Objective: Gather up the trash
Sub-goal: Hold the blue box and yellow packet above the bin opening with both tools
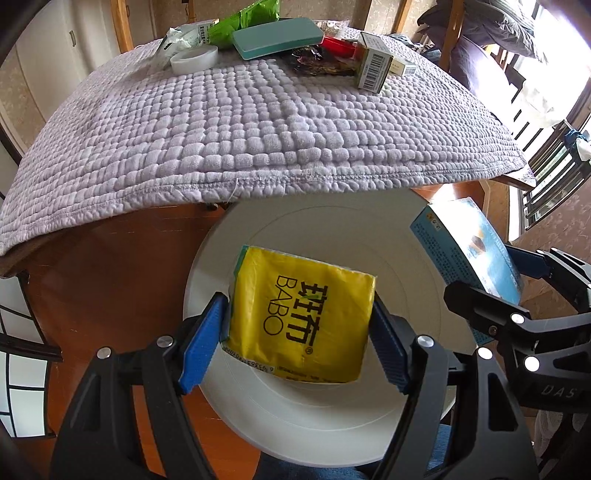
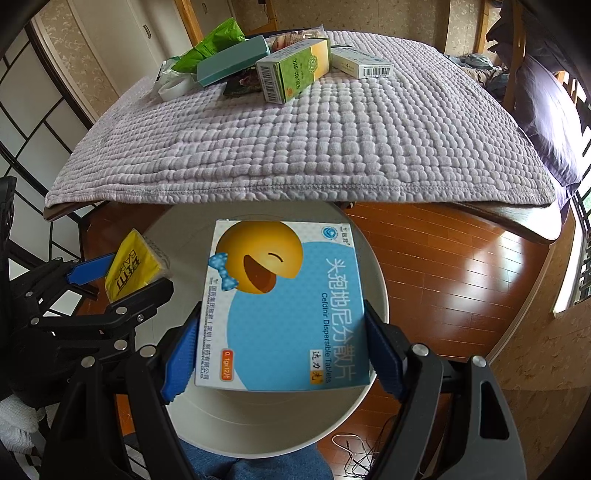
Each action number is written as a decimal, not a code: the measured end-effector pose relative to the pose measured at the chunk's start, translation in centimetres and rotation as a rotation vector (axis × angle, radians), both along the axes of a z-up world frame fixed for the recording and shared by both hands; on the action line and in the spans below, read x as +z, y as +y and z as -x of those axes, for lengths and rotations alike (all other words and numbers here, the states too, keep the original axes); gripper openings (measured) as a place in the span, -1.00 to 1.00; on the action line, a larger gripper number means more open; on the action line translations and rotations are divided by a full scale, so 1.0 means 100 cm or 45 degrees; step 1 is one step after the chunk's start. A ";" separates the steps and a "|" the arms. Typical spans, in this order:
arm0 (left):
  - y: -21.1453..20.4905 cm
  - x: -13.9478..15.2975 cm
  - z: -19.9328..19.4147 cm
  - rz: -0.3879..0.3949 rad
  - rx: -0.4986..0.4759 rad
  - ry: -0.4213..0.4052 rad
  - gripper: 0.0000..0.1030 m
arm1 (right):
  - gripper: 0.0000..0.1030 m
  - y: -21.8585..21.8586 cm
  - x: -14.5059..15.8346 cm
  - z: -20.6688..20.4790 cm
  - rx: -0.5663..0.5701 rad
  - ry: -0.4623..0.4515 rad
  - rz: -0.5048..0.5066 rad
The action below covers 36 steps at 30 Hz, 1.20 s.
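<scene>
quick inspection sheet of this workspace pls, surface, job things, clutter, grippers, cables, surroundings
surface: table under a lilac quilted cover, near part bare.
job's things: yellow tissue pack and blue medicine box, both held over the white bin.
clutter: far edge of the cover has a teal case, green bag, tape roll, green carton, white carton.
grippers: left gripper shut on the pack; right gripper shut on the box.
cables: thin wires on the floor by the bin.
surroundings: wooden floor, sliding screen, window at right.
</scene>
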<state>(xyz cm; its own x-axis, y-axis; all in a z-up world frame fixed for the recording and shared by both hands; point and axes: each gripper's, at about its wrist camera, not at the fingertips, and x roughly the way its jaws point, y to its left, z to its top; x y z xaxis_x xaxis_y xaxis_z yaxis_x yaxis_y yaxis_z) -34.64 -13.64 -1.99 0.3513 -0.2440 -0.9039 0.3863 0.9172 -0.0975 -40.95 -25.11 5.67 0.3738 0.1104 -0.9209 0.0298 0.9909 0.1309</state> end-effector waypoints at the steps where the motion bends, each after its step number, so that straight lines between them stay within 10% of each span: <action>1: 0.000 -0.002 0.000 -0.002 -0.001 0.004 0.47 | 0.52 0.000 -0.001 -0.001 0.001 0.003 0.000; 36: -0.009 -0.037 -0.015 -0.058 -0.015 0.044 0.47 | 0.52 0.008 -0.035 -0.009 0.018 0.062 0.017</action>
